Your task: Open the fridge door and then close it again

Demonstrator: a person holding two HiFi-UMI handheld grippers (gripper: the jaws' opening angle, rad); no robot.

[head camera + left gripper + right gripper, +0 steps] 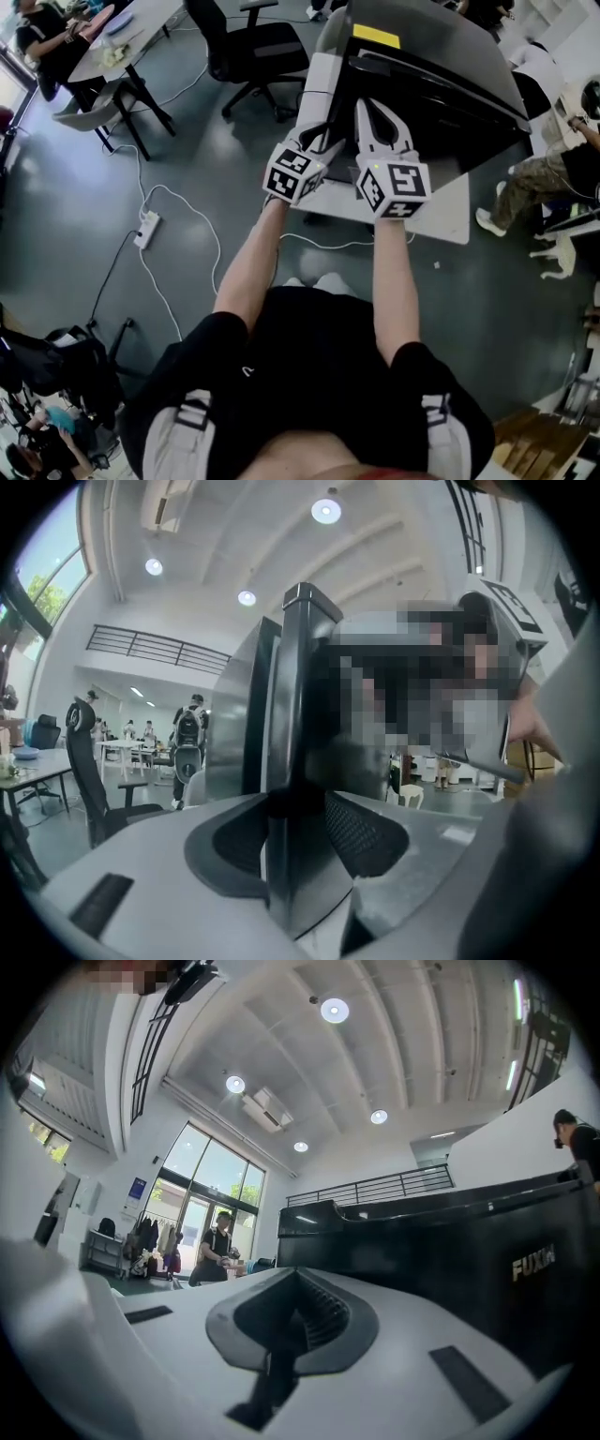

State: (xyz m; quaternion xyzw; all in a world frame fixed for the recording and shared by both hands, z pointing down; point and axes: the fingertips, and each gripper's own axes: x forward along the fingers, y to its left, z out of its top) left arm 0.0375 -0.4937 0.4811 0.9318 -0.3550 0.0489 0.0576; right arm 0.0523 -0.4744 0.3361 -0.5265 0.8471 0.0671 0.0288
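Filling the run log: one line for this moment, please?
left gripper: shut on fridge door edge | right gripper: shut, empty

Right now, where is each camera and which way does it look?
Head view: on the person's head, looking steeply down at the fridge; arms, left gripper, right gripper show.
Left gripper view: rides the left gripper, faces the fridge door edge between its jaws.
Right gripper view: rides the right gripper, faces up at the ceiling over shut, empty jaws.
Both gripper views show the fridge.
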